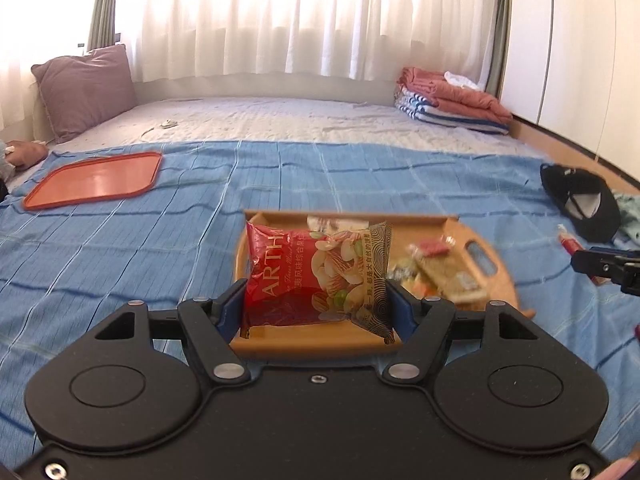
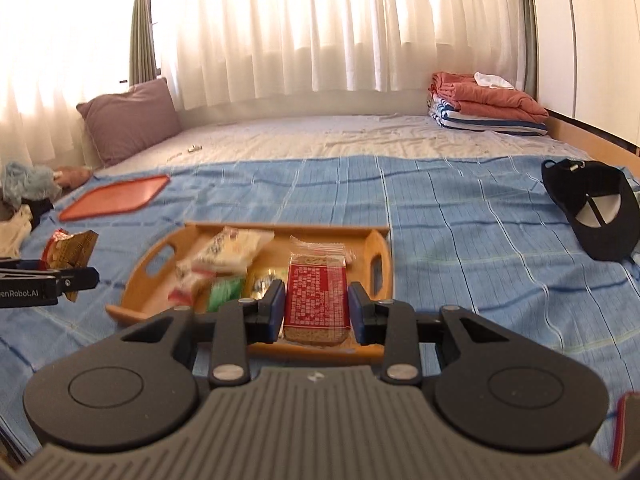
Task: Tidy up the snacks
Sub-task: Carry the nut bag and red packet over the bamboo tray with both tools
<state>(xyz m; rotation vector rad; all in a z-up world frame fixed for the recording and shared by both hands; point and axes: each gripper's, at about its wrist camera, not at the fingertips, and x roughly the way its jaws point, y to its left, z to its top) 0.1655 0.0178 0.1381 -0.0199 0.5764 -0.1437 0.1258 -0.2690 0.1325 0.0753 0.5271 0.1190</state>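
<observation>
A: Why are both grippers up over the wooden tray [image 1: 486, 280] with a packet each?

B: Judging by the task, the snacks are being sorted out of it one at a time. The left gripper [image 1: 316, 306] has its fingers clamped on the sides of the red nut packet [image 1: 316, 276] — a puffy bag, so the fingers stand fairly wide while still pinching it. It hangs clear above the near end of the tray.

A: And the right?

B: The right gripper [image 2: 316, 314] has its fingers squeezed nearly together on a flat cracker pack with a red label [image 2: 316, 300], held upright by its edges. Thin and stiff, so an edge grip makes sense.

A: Where would they go?

B: Probably the orange tray [image 1: 96, 180], lying bare on the blue bedspread [image 1: 120, 260], well apart to the far left — I can't tell for sure. The rest of the snacks [image 2: 224, 264] are heaped loosely in the wooden tray.

A: Any risk?

B: The nut packet is slick and air-filled — it could slip if tilted.
</observation>
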